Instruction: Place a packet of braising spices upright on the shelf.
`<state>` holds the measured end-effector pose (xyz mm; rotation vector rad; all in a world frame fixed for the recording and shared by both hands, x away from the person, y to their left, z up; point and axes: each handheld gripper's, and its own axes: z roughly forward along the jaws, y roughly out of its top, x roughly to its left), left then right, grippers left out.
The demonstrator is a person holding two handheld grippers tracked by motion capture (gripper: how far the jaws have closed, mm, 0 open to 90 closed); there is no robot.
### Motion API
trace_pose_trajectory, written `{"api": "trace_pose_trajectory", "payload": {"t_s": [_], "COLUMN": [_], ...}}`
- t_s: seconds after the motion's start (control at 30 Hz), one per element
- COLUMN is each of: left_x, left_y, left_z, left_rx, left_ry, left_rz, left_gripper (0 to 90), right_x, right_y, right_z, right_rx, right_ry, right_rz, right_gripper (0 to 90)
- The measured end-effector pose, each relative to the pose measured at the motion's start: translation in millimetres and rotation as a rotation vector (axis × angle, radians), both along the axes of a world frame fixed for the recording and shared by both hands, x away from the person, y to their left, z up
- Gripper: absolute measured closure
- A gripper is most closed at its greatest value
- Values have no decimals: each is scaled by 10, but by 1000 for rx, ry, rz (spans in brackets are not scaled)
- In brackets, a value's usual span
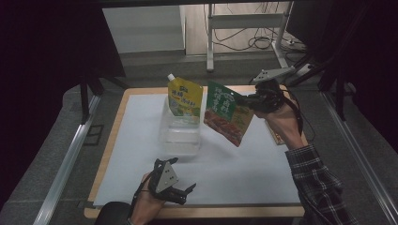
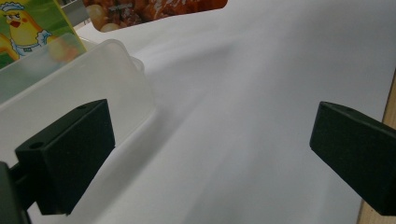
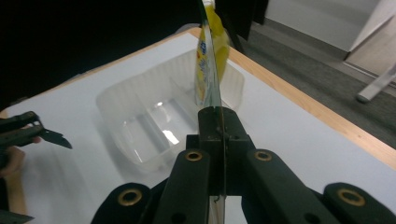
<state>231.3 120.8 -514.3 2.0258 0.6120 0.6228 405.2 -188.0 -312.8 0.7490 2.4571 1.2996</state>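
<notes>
This looks like a lab or recording studio rather than a home. Black curtains (image 1: 42, 56) close in a wooden tabletop (image 1: 117, 117) covered with a white sheet (image 1: 244, 173). On the grey carpet (image 1: 47, 159) lie metal rails (image 1: 65, 168); at the far side, loose cables (image 1: 253, 40) trail beneath a metal frame (image 1: 211, 42).

The high view looks from above the person's side, forward and down, over the whole white-covered wooden table (image 1: 141, 140) to the floor behind. The left gripper view sits very low and near the white cover, and it faces along the table toward the clear plastic container (image 2: 70, 79). The right gripper view is higher and looks down along its jaws at the same container (image 3: 154, 121). All three views share this container and the yellow spouted pouch (image 1: 185, 96) in it.
</notes>
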Motion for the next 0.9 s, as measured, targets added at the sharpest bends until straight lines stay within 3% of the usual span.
{"api": "trace_pose_trajectory", "payload": {"t_s": [0.53,0.9], "left_x": [-1,0], "left_y": [9,15], "left_z": [7,8], "left_rx": [-14,-29], "left_ry": [3,5], "left_rz": [1,9], "left_gripper": [0,0], "right_x": [79,234], "right_y": [291,567], "right_z": [75,87], "right_rx": [20,7], "right_ry": [-5,-6], "right_rz": [79,111], "right_gripper": [890,890]}}
